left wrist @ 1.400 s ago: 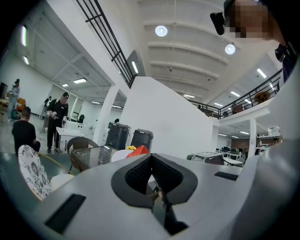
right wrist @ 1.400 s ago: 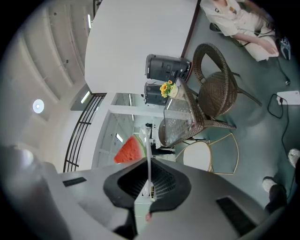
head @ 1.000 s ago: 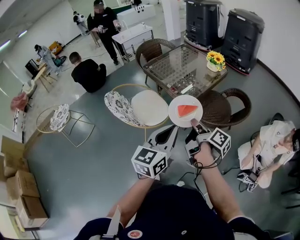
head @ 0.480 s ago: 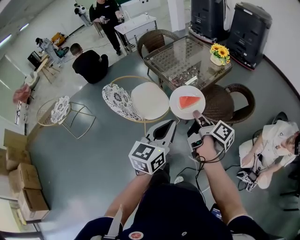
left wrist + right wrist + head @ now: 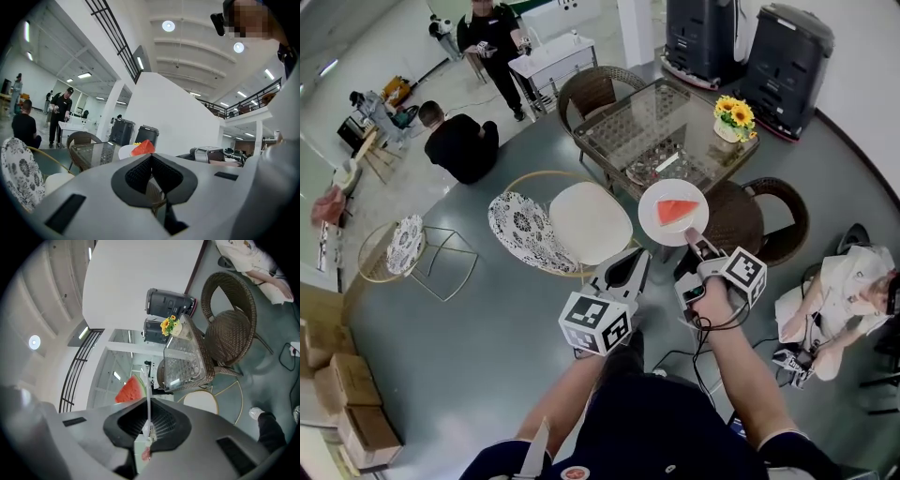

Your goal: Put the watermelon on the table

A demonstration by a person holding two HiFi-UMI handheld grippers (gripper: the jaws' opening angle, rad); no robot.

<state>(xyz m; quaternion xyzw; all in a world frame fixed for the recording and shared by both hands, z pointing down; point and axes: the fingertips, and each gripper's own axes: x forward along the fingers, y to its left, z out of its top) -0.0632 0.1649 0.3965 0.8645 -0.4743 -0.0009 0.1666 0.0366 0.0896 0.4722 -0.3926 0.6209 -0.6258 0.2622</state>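
Observation:
A red watermelon slice [image 5: 677, 210] lies on a white plate [image 5: 661, 227] held in the air just short of the glass table [image 5: 649, 120]. My right gripper [image 5: 694, 239] is shut on the plate's near edge. In the right gripper view the plate [image 5: 147, 389] shows edge-on as a thin white line between the pads, with the watermelon slice [image 5: 131, 390] to its left. My left gripper [image 5: 634, 265] is beside the plate on the left, shut and holding nothing. In the left gripper view, the watermelon slice [image 5: 143, 147] peeks over the left gripper [image 5: 151, 157].
A pot of sunflowers [image 5: 732, 118] stands on the table's far right corner. Wicker chairs [image 5: 748, 221] surround the table, and a white round seat [image 5: 589, 219] is at left. A person sits on the floor at right [image 5: 853, 286]; others are far left.
Both grippers and the plate with the watermelon have moved forward, closer to the glass table. The right gripper's hold on the plate is unchanged.

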